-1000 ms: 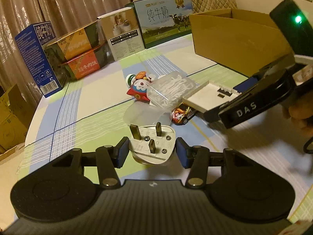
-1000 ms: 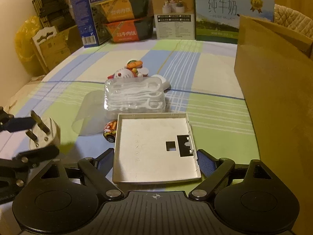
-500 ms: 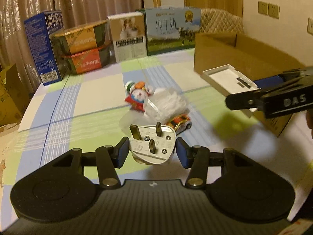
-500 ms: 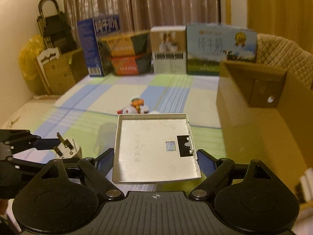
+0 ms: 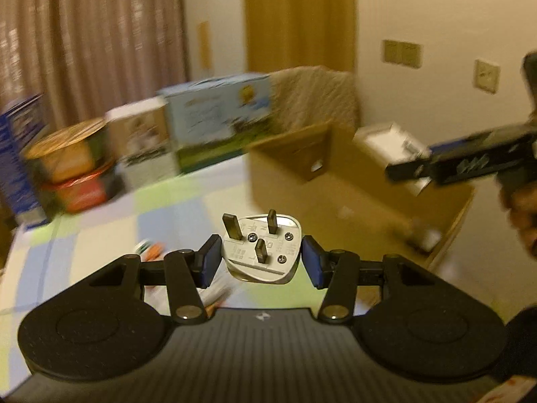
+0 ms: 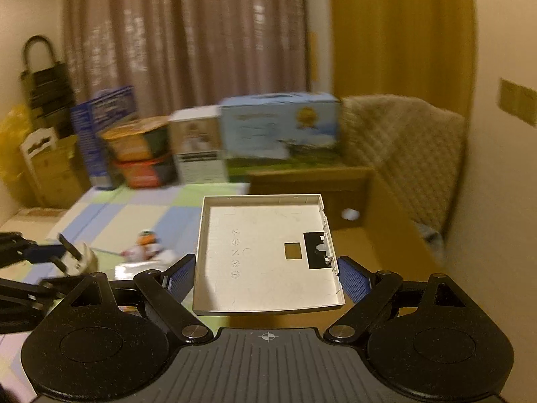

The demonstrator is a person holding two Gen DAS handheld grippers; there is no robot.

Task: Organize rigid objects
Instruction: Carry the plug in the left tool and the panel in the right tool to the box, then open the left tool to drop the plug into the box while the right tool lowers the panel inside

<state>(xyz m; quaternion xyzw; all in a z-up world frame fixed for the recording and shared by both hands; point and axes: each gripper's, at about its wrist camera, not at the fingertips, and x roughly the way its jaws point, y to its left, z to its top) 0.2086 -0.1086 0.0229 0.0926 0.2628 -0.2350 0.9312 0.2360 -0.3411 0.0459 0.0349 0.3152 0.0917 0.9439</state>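
My left gripper (image 5: 261,260) is shut on a white three-pin plug (image 5: 263,252) and holds it in the air above the table. My right gripper (image 6: 266,277) is shut on a flat white plastic cover (image 6: 265,252) and holds it level, raised at the open cardboard box (image 6: 369,235). In the left wrist view the right gripper (image 5: 407,171) and the cover (image 5: 389,144) show over the cardboard box (image 5: 302,161) at the right. In the right wrist view the left gripper (image 6: 53,260) and the plug (image 6: 82,258) show at the left.
A cat figurine (image 6: 146,247) lies on the checked tablecloth (image 6: 110,215). Several product boxes, among them a milk carton box (image 6: 280,131), line the table's far edge. A quilted chair (image 6: 402,147) stands behind the cardboard box. The wall is at the right.
Both grippers have risen and swung right toward the cardboard box with their objects in them. The toys and clear container on the table have dropped out of the left wrist view.
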